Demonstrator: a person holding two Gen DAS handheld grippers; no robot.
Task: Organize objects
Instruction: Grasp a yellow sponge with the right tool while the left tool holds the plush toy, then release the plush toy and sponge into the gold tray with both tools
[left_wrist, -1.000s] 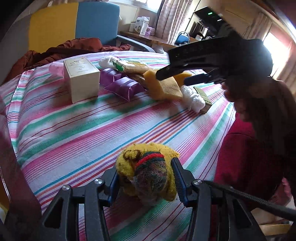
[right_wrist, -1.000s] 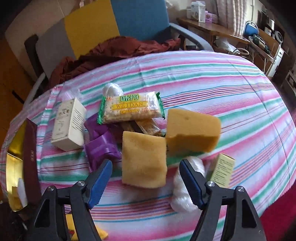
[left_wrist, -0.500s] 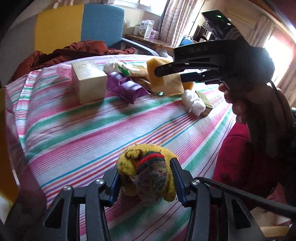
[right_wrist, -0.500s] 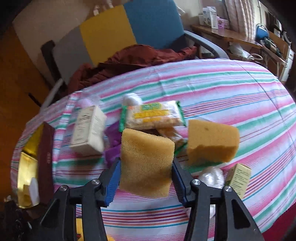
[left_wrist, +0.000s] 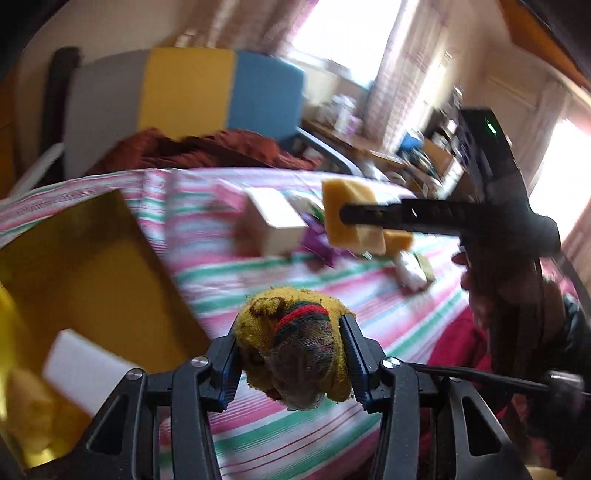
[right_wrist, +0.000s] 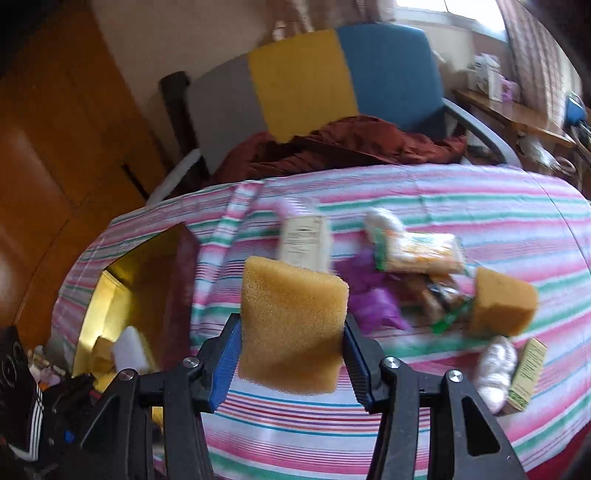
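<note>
My left gripper (left_wrist: 290, 356) is shut on a yellow knitted cloth bundle (left_wrist: 295, 343) with a red and green band, held above the striped tablecloth (left_wrist: 229, 273). My right gripper (right_wrist: 291, 363) is shut on a yellow sponge (right_wrist: 291, 325) and holds it in the air; it also shows in the left wrist view (left_wrist: 351, 221). A gold-lined open box (left_wrist: 85, 291) stands at the table's left, with a white block (left_wrist: 81, 373) and yellow pieces inside. It shows in the right wrist view (right_wrist: 110, 306) too.
On the cloth lie a cream carton (right_wrist: 304, 242), purple packets (right_wrist: 373, 299), a snack pack (right_wrist: 417, 253), a second sponge (right_wrist: 504, 302), a white bundle (right_wrist: 496, 363) and a small green box (right_wrist: 526, 373). A chair (right_wrist: 314, 81) with a brown garment stands behind.
My right gripper closed on the sponge, lifted it and carried it left. My left gripper swung left with the cloth bundle, bringing the gold box into view.
</note>
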